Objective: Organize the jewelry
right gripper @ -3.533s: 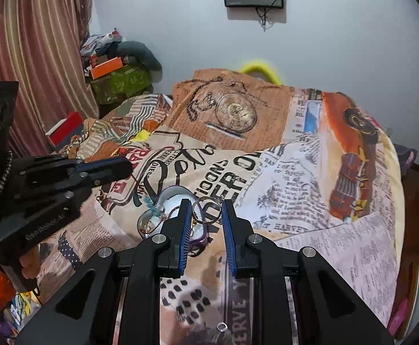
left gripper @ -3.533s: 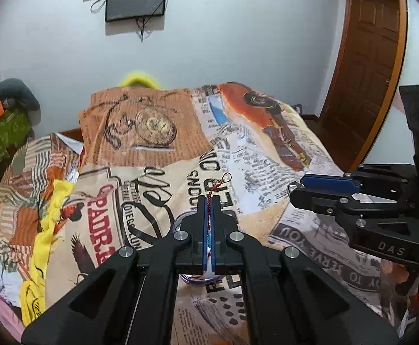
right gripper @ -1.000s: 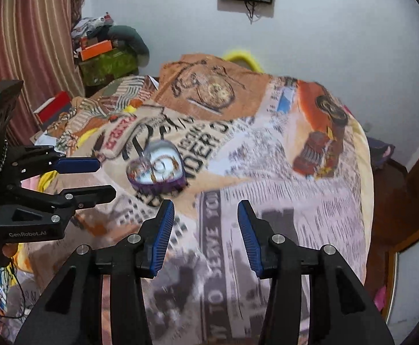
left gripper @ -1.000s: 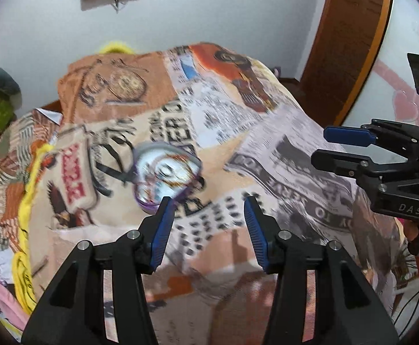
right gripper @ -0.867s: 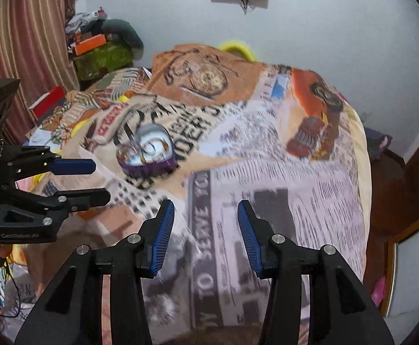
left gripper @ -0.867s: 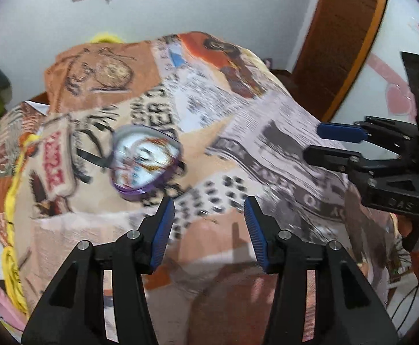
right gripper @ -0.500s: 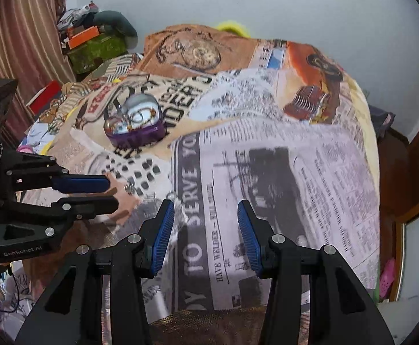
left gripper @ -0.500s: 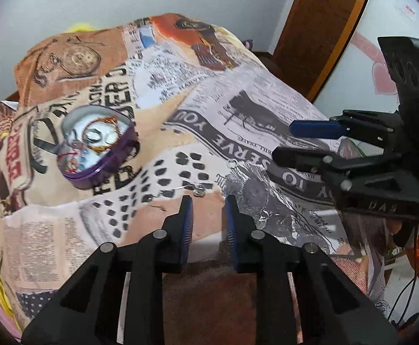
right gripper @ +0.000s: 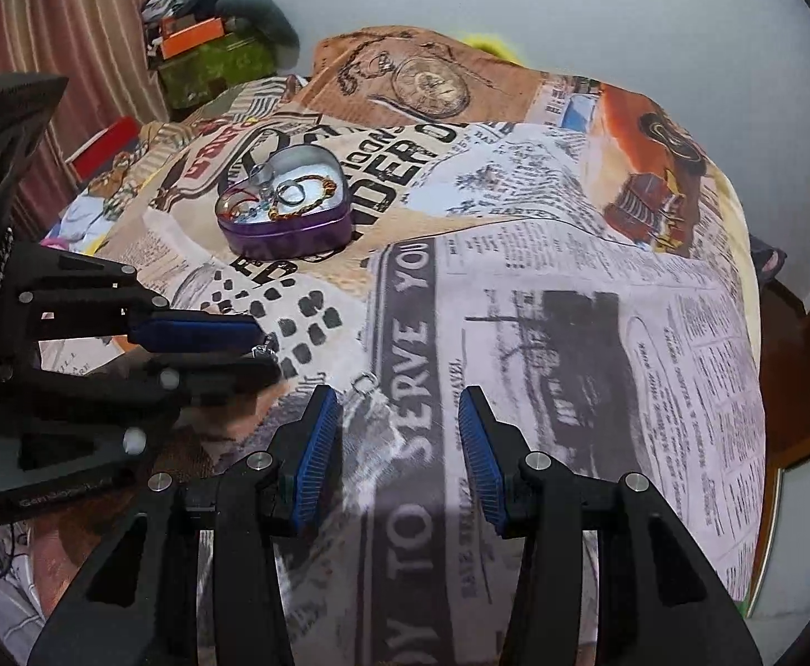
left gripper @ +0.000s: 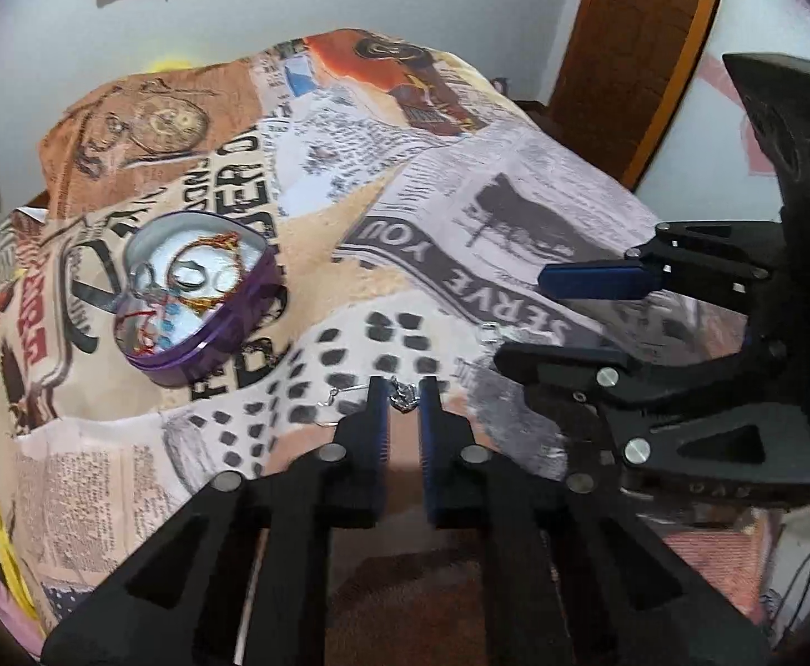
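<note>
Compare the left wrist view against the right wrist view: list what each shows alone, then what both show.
Only the left wrist view shows the wooden door and the thin silver chain trailing left of the left gripper, whose fingers bracket a small silver pendant without yet clamping it.

Only the right wrist view shows the striped curtain and the cluttered shelf.

Both show the purple heart-shaped tin holding jewelry, the newspaper-print bedspread, a loose silver ring, and the open right gripper.

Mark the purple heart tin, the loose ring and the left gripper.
purple heart tin [right gripper: 293,236], right wrist view, front wall.
loose ring [right gripper: 365,383], right wrist view, its loop.
left gripper [left gripper: 403,402], left wrist view, between fingertips.
</note>
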A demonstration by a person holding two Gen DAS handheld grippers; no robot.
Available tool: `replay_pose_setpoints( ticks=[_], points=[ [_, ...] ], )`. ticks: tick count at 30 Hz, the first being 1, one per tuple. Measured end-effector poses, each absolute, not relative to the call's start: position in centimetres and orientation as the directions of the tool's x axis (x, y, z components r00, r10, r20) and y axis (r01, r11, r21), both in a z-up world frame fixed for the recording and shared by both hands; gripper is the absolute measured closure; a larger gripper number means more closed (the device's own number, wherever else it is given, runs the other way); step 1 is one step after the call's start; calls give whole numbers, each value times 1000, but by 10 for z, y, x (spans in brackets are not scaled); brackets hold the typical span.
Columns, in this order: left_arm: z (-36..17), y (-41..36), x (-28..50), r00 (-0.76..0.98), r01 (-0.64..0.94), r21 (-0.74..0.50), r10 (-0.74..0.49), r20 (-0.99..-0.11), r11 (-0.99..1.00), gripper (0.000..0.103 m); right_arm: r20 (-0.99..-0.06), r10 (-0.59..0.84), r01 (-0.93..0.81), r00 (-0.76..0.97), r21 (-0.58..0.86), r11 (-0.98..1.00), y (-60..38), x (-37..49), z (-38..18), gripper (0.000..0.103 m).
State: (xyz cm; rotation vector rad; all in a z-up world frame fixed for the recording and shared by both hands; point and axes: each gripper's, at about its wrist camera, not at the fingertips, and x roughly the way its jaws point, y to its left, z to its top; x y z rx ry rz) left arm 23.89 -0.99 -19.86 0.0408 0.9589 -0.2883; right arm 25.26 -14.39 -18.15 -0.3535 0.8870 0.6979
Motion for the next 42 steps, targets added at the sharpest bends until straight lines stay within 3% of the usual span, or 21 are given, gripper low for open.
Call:
replay_pose_setpoints(
  ticks=[8, 13, 16, 24, 42],
  points=[
    [-201, -11, 233, 565, 272, -68, -217, -796, 960, 95, -809, 404, -708, 427, -21, 706, -133, 254, -187, 72],
    [-200, -3, 227, 570, 247, -100, -228, -789, 964, 95, -811, 372, -711, 452, -75, 699, -124, 253, -190, 93],
    [-196, 2, 224, 575, 235, -108, -227, -786, 966, 95, -808, 368, -709, 460, -85, 700, -123, 251, -190, 94],
    [-167, 25, 217, 629, 193, -127, -222, -745, 973, 95, -800, 437, -668, 412, 61, 742, -142, 266, -175, 94],
    [-107, 72, 224, 771, 100, -91, -135, -623, 991, 95, -650, 544, -667, 531, 75, 741, -123, 264, -97, 94]
  ],
)
